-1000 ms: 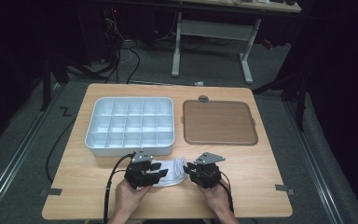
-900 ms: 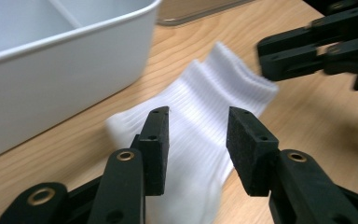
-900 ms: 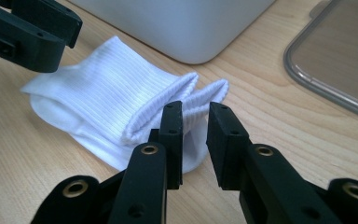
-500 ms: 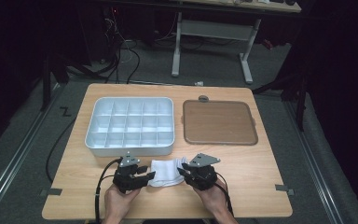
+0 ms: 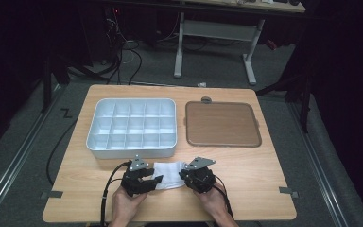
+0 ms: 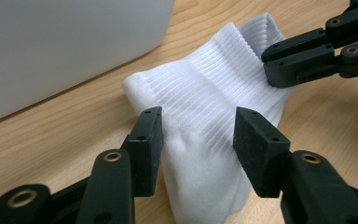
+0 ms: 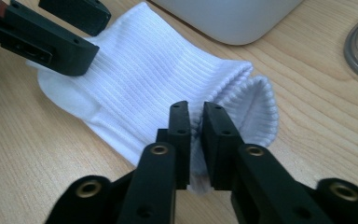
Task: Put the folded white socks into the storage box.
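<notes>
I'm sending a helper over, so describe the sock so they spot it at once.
On the wooden table, look at the near edge, in front of the white tray. The sock lies between the two black grippers: white, ribbed and soft, the one cloth thing there.

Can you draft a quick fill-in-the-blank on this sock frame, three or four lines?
1. The right gripper is shut on the cuff of the white ____.
2. The left gripper stands ____, its pads astride the sock without pressing it.
3. The compartment tray lies to the ____ of the brown lid in the high view.

Missing words: sock; open; left
</notes>
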Demonstrator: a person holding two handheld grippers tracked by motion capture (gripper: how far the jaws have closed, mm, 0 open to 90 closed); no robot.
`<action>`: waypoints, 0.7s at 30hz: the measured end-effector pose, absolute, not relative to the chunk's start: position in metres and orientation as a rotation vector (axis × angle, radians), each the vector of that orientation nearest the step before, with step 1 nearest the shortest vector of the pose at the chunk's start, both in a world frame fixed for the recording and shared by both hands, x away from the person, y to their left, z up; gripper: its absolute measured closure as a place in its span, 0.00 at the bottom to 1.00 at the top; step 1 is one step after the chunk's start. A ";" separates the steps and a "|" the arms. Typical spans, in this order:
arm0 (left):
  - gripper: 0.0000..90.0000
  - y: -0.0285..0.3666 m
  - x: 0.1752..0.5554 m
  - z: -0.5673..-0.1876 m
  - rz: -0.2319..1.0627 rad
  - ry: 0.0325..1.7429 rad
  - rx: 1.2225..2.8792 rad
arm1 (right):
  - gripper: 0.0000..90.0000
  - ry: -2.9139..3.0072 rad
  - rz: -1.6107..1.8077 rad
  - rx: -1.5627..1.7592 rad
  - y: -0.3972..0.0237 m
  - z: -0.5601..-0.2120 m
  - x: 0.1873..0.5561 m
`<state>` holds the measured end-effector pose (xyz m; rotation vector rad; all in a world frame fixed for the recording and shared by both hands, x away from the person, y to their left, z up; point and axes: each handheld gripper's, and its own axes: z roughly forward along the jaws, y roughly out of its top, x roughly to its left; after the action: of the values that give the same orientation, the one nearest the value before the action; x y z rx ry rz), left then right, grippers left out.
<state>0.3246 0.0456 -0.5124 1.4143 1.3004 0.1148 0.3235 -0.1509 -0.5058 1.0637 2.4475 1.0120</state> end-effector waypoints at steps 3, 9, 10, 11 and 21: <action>0.58 0.042 0.324 -0.511 0.118 1.292 1.411 | 0.96 2.437 1.019 1.051 -0.151 -0.504 0.322; 0.57 0.034 0.319 -0.507 0.100 1.258 1.420 | 0.96 2.404 1.051 1.049 -0.156 -0.498 0.317; 0.57 0.031 0.318 -0.508 0.106 1.249 1.439 | 0.96 2.403 1.049 1.050 -0.157 -0.498 0.317; 0.56 0.029 0.318 -0.510 0.113 1.247 1.450 | 0.96 2.405 1.047 1.051 -0.157 -0.498 0.318; 0.56 0.019 0.318 -0.524 0.186 1.252 1.538 | 0.96 2.359 0.999 1.086 -0.173 -0.496 0.318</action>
<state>0.3183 0.0193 -0.5241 1.5385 1.2520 0.1864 0.3179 -0.1728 -0.4958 1.0865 2.3593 0.9988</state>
